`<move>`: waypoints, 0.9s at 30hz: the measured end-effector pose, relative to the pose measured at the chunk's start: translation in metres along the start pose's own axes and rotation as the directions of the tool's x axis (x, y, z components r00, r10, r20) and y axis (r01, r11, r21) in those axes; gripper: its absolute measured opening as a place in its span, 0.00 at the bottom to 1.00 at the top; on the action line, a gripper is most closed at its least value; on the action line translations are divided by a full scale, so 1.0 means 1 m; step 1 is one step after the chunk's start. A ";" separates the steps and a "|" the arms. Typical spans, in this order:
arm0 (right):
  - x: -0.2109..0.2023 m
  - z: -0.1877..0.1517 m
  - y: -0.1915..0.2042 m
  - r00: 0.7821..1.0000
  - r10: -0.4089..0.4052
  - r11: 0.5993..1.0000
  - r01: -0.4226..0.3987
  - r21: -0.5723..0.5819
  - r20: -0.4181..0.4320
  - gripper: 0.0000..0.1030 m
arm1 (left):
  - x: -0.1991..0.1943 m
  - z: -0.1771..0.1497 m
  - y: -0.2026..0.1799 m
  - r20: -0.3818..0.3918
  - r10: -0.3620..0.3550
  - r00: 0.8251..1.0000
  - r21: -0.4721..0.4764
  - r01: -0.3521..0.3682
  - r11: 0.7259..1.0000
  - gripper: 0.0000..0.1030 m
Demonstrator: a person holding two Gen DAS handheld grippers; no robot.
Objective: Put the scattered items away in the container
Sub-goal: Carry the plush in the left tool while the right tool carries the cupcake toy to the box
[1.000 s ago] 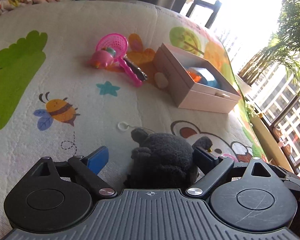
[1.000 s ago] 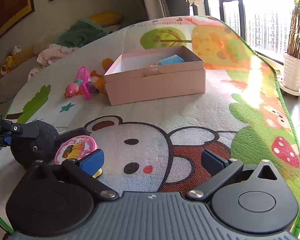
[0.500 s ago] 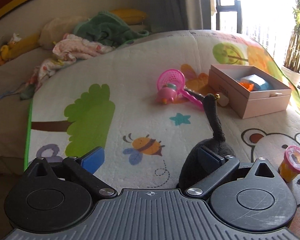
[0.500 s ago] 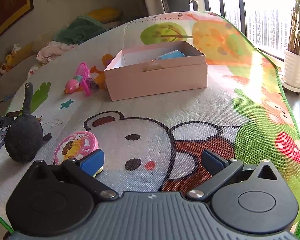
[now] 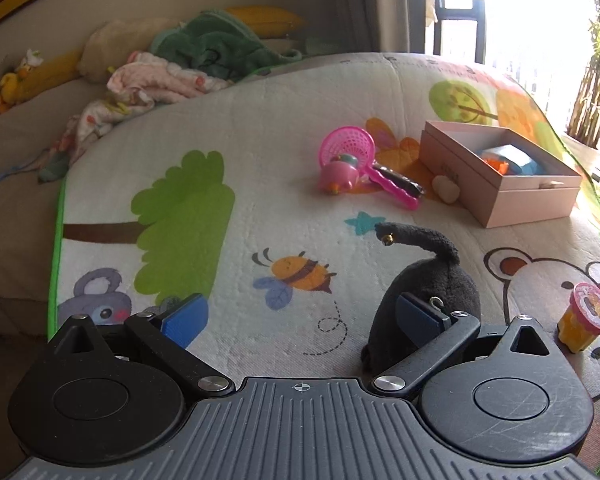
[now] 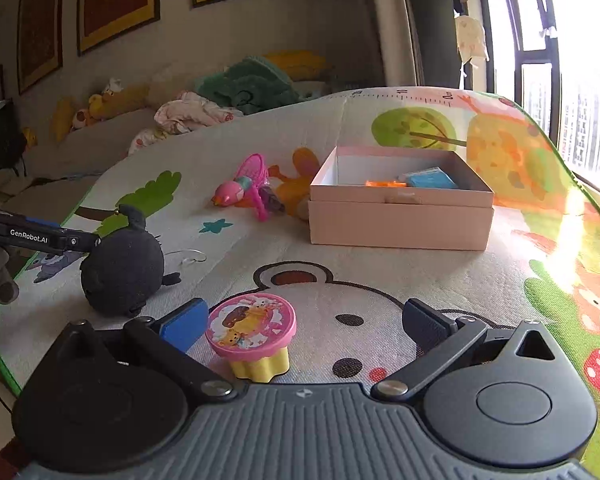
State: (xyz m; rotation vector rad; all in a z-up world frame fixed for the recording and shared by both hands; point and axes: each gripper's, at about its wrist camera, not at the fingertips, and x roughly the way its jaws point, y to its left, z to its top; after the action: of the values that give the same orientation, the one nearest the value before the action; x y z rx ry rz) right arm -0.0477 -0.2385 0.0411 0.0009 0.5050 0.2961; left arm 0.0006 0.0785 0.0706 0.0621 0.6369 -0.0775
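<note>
Writing: we read "GenRobot.AI" in white on the black side of the left gripper (image 6: 40, 236), seen from the right wrist; ruler numerals run along the far edge of the play mat (image 6: 380, 276), too small for us to read surely
Left gripper (image 5: 300, 314): its jaws stand wide apart; the black plush toy (image 5: 432, 280) touches the right-hand finger only, and nothing is pressed between the pads
Right gripper (image 6: 304, 326): we see its jaws spread wide, with the pink-lidded yellow cup (image 6: 252, 338) standing between them, near the left-hand blue pad, not squeezed
Plush toy's pose: it sits upright on the mat, its long tail rising and bending over to the left, a small gold bell at the tip
Container: the open pink box (image 6: 400, 216) lies on the far part of the mat, well apart from both grippers, holding a blue item and an orange item
Only the left wrist shows: a small cream-coloured item (image 5: 446, 190) just beside the box
Only the right wrist shows: framed pictures on the wall, and a thin wire loop (image 6: 192, 258) on the mat by the plush
Both views: a pink toy net (image 5: 352, 160) lying near the box, handle towards it
</note>
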 end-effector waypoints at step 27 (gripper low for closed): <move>0.010 -0.006 0.022 0.998 0.035 0.990 -0.041 -0.132 -0.048 0.92 | 0.023 -0.019 -0.081 0.021 -0.082 0.996 0.211 0.076 0.975 0.79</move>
State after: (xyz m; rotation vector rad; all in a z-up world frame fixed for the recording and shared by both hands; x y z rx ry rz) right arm -0.0482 -0.2150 0.0321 -0.1262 0.5301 0.3674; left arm 0.0000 -0.0017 0.0388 0.2394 0.5998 -0.2220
